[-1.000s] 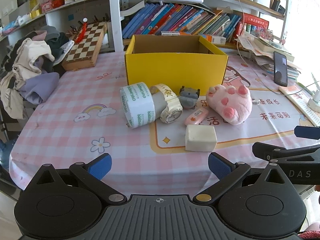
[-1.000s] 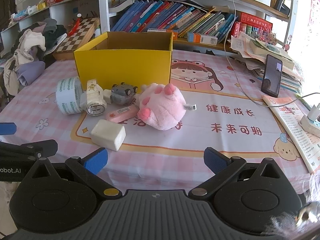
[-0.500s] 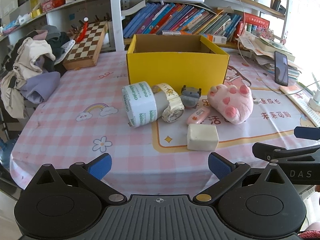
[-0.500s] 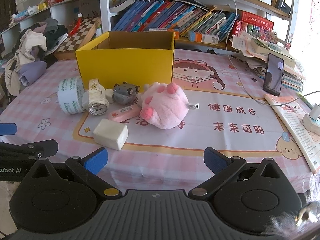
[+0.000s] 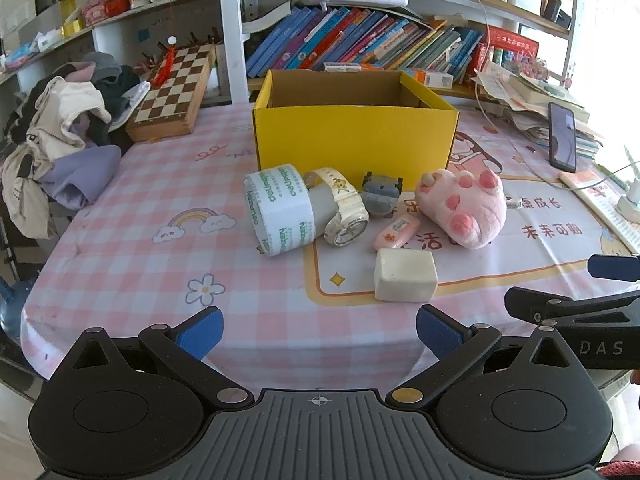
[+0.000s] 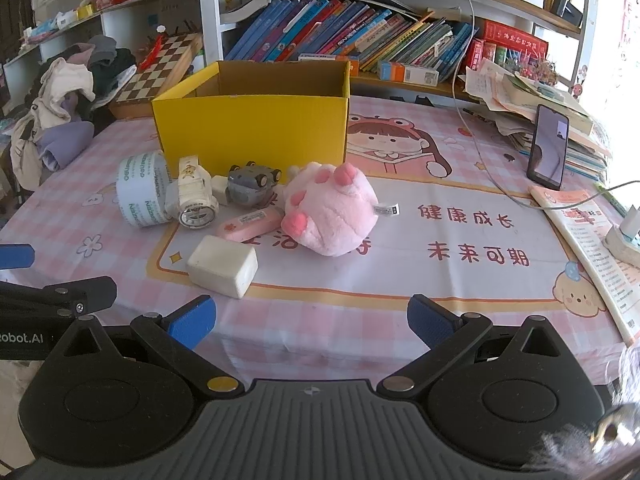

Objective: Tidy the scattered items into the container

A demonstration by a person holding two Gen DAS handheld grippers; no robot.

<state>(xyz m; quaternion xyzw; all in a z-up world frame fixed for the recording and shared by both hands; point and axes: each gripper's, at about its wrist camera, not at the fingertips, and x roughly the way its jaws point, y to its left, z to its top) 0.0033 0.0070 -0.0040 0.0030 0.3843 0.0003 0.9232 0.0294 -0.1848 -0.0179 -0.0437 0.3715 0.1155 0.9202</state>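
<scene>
- Left hand-held gripper (image 5: 318, 330): released, blue pads spread wide, grasping nothing; it hovers at the near edge of the pink checked worktop (image 5: 132, 248).
- Right hand-held gripper (image 6: 312, 320): likewise released and empty, beside the left one.
- Cream rectangular soap-like block (image 5: 405, 275): nearest scattered item, lying flat just ahead and slightly right of the left gripper, ahead-left of the right one. Its long axis runs roughly across the left gripper's view, so closing across its short side suits that gripper.
- Behind it lie a pink flat tube (image 5: 397, 232), a pink plush paw (image 5: 464, 208), a grey toy car (image 5: 382, 196), a cream wristwatch (image 5: 340, 212) and a white roll of green-printed tape (image 5: 280, 210).
- Open yellow cardboard box (image 5: 354, 136): upright behind the cluster; no contents are visible inside.
</scene>
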